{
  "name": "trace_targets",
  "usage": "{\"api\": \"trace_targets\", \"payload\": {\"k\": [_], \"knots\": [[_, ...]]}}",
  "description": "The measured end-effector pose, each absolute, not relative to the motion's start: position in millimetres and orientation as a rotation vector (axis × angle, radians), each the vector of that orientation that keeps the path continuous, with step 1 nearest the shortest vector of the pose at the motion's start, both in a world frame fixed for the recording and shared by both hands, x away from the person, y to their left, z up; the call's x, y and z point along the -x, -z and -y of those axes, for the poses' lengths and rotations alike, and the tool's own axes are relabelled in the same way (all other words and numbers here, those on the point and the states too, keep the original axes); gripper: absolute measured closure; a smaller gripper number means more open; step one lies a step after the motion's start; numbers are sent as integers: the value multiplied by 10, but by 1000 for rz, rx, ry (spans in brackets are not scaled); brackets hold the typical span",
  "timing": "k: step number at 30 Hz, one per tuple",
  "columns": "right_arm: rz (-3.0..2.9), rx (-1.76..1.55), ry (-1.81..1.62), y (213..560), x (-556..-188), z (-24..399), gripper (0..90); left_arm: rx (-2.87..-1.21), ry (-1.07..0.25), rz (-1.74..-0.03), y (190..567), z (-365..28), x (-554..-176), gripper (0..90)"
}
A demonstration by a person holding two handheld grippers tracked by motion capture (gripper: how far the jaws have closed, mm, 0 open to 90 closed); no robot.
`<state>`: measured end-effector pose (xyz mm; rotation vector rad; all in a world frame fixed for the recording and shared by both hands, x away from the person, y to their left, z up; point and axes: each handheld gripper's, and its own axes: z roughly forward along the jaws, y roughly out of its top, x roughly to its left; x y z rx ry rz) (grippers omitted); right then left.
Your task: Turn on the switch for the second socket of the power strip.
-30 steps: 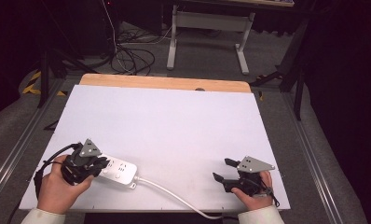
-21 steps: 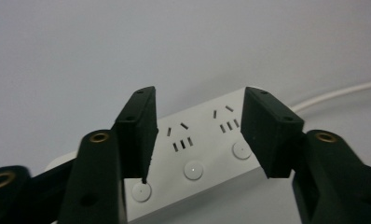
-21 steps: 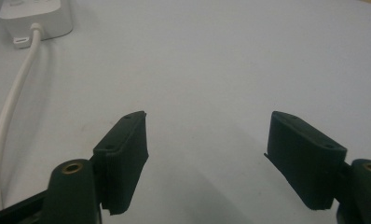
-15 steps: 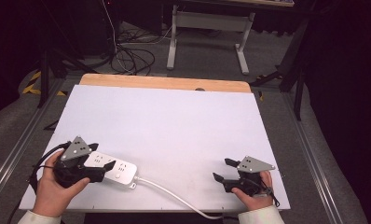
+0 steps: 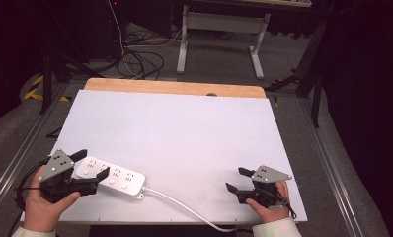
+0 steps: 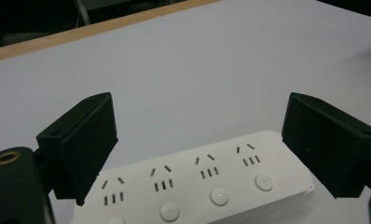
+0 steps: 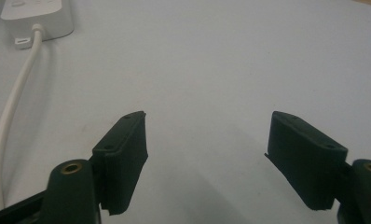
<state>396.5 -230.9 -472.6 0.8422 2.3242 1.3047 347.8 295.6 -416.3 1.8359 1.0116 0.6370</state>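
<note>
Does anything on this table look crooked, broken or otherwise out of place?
Nothing looks damaged or spilled. The white power strip lies flat but slanted to the table edge, and its cord trails off the near edge. The left gripper, whose jaws have just been opening, stands open around the strip's end without pressing it.

power strip (image 6: 207, 177) gets chopped off at the bottom edge in the left gripper view, and its cord (image 5: 184, 207) runs off the tabletop's (image 5: 184, 128) near edge.

light: bright, even on the white desk (image 5: 184, 128), dark surroundings | shadows: soft, faint beneath jaws in the right gripper view | glare: none | focus: high view sharp, near jaws slightly soft | noise: mild grain
</note>
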Motion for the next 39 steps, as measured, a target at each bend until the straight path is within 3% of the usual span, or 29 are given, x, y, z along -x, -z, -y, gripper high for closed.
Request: {"api": "trace_targets", "payload": {"k": [10, 20, 33, 39], "knots": [[-2325, -839, -1305, 4725, -3964, 2310, 289, -1720, -718, -1023, 4349, -3176, -3379, 102], [-2327, -843, -1307, 4735, -3970, 2312, 284, -1807, -733, -1050, 4487, -3238, -3354, 101], [-2334, -846, -1302, 4742, -3974, 2311, 276, -1758, -665, -1138, 4707, -3385, -3366, 100], [-2337, -848, -1298, 4748, -3976, 2312, 276, -1798, -705, -1106, 4725, -3350, -3324, 100]]}}
